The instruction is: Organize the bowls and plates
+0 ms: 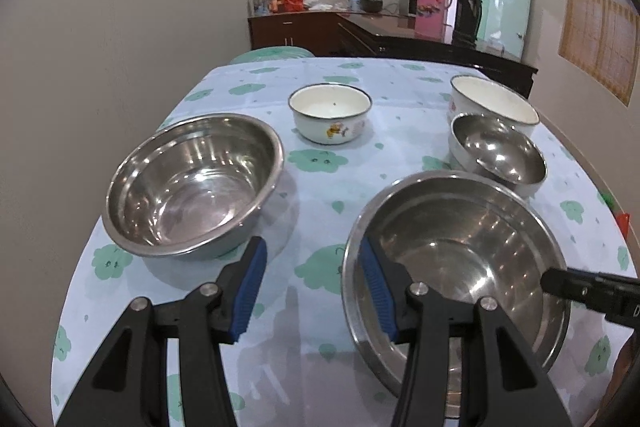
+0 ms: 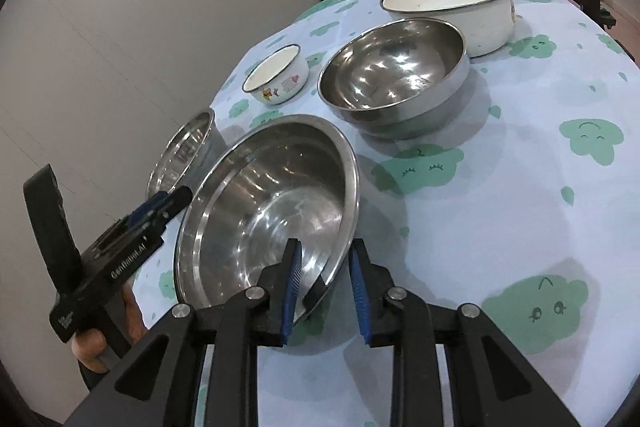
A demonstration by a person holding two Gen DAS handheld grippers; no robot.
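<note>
Right gripper (image 2: 324, 281): jaws straddle the near rim of the wide steel bowl (image 2: 272, 211), pads apart, not pressing. Left gripper (image 1: 312, 287): jaws spread, 1 finger inside that bowl's rim, 1 outside. Bowl sits on the counter (image 2: 520, 187) beside 4 other bowls.

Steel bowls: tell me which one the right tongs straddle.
The widest steel bowl, nearest the camera: the right tongs have one finger inside its rim and one outside. The left steel bowl and the rounder steel bowl stand untouched.
</note>
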